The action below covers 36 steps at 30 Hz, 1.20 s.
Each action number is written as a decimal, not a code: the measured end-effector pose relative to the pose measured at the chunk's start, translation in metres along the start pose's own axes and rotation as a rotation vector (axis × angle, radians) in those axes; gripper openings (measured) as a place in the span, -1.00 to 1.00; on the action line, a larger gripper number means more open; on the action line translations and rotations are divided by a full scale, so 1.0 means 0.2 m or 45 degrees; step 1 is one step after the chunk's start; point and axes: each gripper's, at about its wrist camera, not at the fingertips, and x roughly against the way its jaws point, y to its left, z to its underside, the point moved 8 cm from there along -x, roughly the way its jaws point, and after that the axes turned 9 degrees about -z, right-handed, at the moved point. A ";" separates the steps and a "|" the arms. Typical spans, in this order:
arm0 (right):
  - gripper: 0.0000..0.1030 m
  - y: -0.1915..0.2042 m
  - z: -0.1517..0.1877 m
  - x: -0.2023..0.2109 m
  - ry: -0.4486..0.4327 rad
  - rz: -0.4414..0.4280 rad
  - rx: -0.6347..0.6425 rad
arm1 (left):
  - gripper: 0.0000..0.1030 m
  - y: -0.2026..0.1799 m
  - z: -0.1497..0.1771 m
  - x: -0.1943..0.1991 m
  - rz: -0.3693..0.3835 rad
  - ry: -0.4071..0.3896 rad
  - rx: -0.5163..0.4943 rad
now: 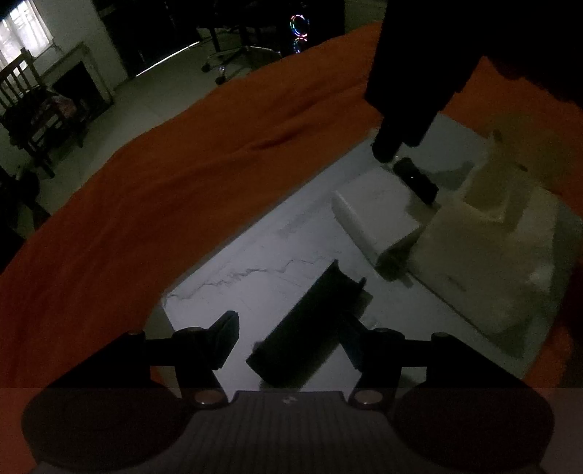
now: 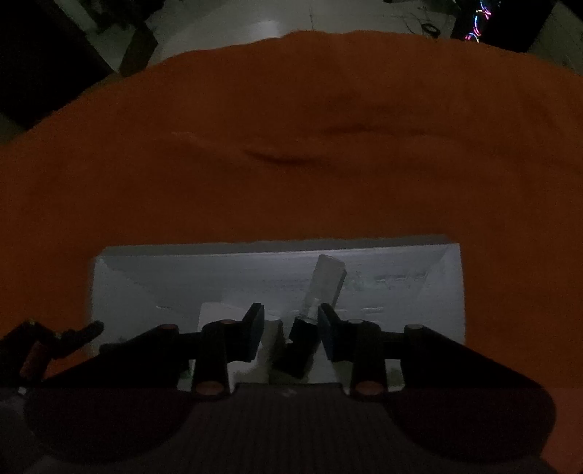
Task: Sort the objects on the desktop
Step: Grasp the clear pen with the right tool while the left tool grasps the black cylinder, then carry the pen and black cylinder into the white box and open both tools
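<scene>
A white marble-patterned tray (image 1: 255,262) (image 2: 182,269) lies on an orange cloth (image 1: 145,200) (image 2: 291,182). In the left wrist view my left gripper (image 1: 289,321) is open low over the tray. A black oblong box (image 1: 309,321) lies between its fingers, close to the right finger and clear of the left one. My right gripper (image 2: 290,310) (image 1: 386,146) points down over a white box (image 1: 379,208) (image 2: 218,313). It is open around a small black item with a clear end (image 2: 304,342) (image 1: 415,178), and a gap shows at its left finger.
A cream, lumpy holder (image 1: 492,237) stands on the tray's right side next to the white box. Beyond the cloth's far edge is floor, with a wooden chair (image 1: 22,105), an office chair base (image 1: 233,58) and coloured lights (image 1: 300,31).
</scene>
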 end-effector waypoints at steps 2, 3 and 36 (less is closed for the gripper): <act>-0.27 -0.02 0.00 -0.01 -0.001 0.014 -0.007 | 0.11 0.00 0.00 -0.02 0.017 0.009 0.005; -0.27 -0.02 -0.01 -0.02 -0.006 0.021 -0.006 | 0.16 0.00 0.00 -0.02 0.019 0.017 0.016; -0.56 -0.13 0.08 0.01 0.092 0.170 0.245 | -0.57 0.16 0.04 0.05 -0.019 0.209 0.435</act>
